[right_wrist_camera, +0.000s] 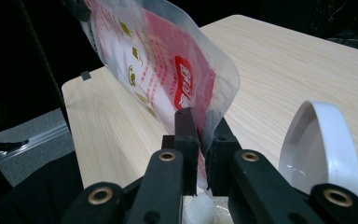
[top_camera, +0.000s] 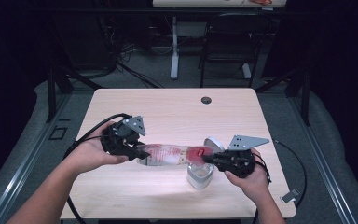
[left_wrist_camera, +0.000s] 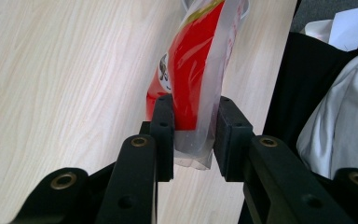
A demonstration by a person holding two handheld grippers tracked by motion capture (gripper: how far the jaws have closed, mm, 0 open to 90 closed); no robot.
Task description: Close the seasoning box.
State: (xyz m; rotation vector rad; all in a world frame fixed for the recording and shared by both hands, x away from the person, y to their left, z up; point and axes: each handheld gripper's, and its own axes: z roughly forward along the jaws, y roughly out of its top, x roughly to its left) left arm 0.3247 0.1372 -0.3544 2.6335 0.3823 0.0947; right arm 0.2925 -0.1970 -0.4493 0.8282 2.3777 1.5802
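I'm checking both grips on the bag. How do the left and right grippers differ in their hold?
The left gripper clamps the pouch at its clear sealed end; the right gripper pinches the red printed end. The left gripper's jaws stand wider apart than the right gripper's, which are nearly together. Both are shut on the pouch, holding it above the table.
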